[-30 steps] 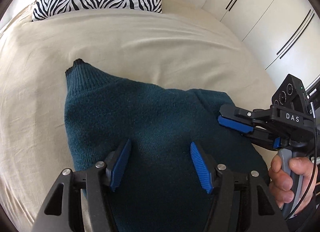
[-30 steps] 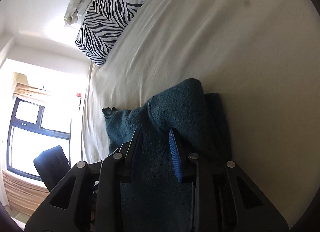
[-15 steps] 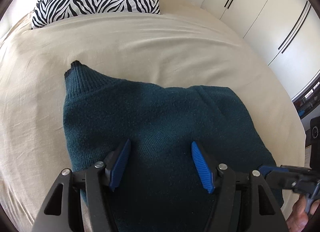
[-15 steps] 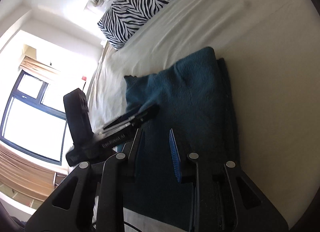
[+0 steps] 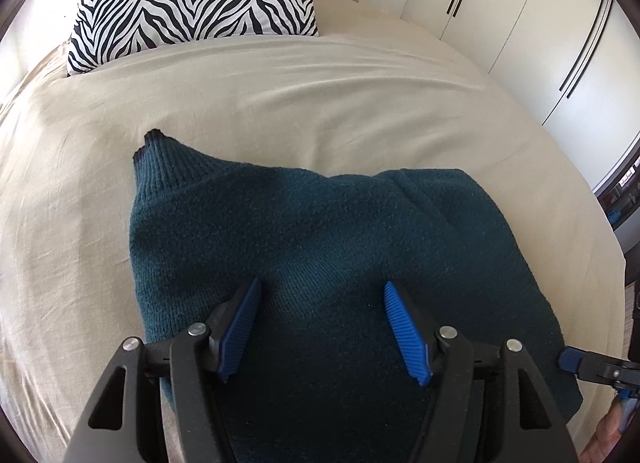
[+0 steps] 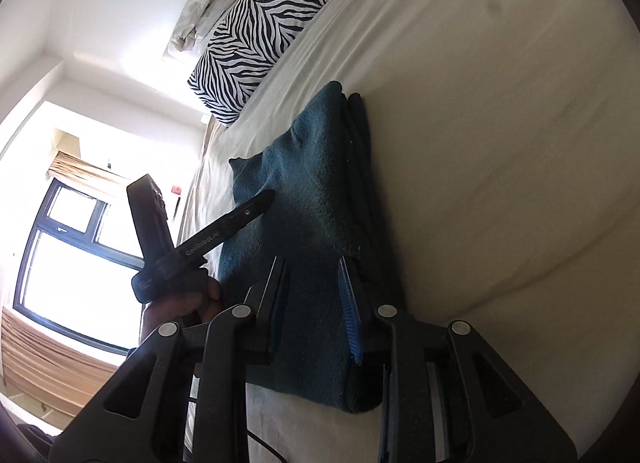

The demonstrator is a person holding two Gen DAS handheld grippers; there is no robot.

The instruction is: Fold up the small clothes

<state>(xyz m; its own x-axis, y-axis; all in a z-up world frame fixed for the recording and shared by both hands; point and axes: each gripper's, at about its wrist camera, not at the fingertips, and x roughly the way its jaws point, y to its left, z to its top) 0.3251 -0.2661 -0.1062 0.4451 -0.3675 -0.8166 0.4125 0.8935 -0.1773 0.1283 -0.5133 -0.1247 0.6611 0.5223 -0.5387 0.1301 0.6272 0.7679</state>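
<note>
I hold my left gripper (image 5: 322,327) spread over the folded teal sweater (image 5: 320,247) on the bed (image 5: 280,103), nothing pinched. My right gripper (image 6: 314,307) hangs parted above its edge (probably checking the fold).

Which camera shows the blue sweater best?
The left wrist view: the sweater lies nearly whole across the bed, its ribbed corner and folded edges plain. The right wrist view sees it edge-on, showing stacked layers, partly hidden by the left gripper.
</note>
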